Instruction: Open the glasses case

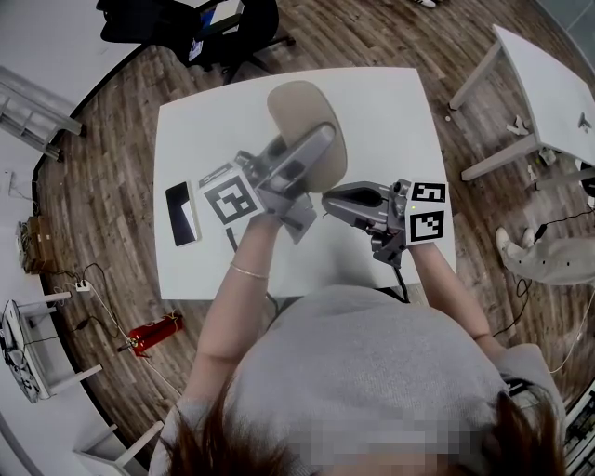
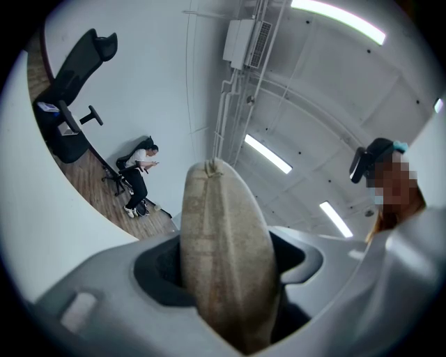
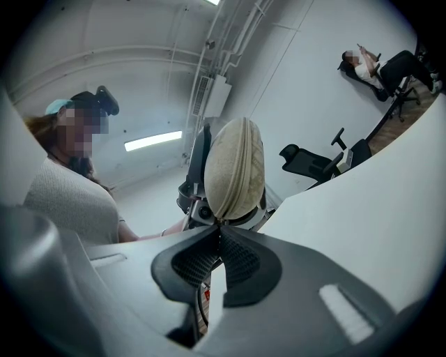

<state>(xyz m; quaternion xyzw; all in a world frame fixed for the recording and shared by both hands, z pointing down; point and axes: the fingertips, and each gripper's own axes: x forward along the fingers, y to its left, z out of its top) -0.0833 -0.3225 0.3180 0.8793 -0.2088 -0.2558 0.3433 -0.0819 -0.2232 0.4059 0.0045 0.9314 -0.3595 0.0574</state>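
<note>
One table [image 1: 390, 112] holds one phone [image 1: 182, 212]; left gripper [image 1: 311, 153] clasps one glasses case [image 1: 297, 107].

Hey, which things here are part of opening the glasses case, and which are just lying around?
In the job: glasses case, clamped in the left gripper; right gripper, jaws together at the case's end.
Lying about: phone on the table; red object on the floor; office chair.
</note>
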